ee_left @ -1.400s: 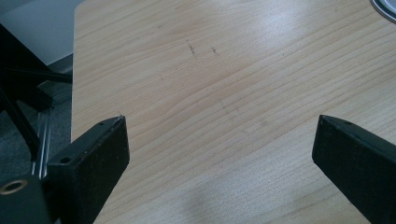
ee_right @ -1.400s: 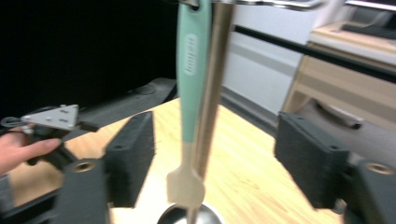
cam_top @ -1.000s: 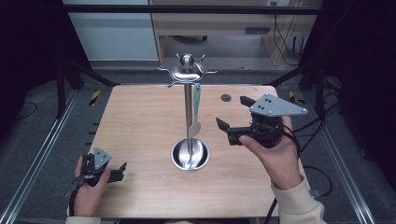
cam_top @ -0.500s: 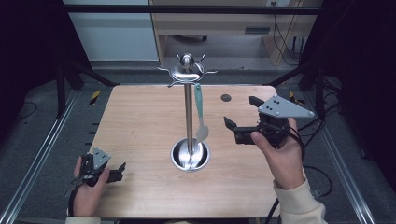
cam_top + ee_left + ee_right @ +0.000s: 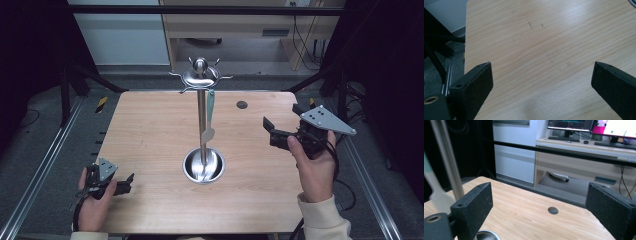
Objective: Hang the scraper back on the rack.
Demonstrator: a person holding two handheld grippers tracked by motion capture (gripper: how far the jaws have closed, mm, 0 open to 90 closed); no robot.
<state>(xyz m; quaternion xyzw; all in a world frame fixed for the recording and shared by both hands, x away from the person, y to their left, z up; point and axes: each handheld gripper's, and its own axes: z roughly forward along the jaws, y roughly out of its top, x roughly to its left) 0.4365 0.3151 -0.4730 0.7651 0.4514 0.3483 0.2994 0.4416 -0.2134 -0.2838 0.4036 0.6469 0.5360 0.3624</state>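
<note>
A metal hook stand (image 5: 200, 75) rises from a round steel base (image 5: 203, 166) at the table's middle. A pale green spatula (image 5: 210, 112) hangs from one of its hooks, blade down beside the pole. My right gripper (image 5: 281, 117) is held above the table's right side, open and empty, well clear of the spatula. In the right gripper view its jaws (image 5: 538, 187) stand wide apart, with the pole (image 5: 447, 157) and the spatula blade (image 5: 436, 193) at far left. My left gripper (image 5: 127, 184) rests open at the front left, over bare wood (image 5: 541, 67).
The wooden table (image 5: 150, 130) has a small round hole (image 5: 242, 104) at its back right, also seen as the hole (image 5: 553, 210) in the right gripper view. Metal rails run along both sides of the table. A desk with monitors stands behind.
My right gripper has drawn back to the right, away from the stand and the hanging spatula. The left gripper has stayed put.
</note>
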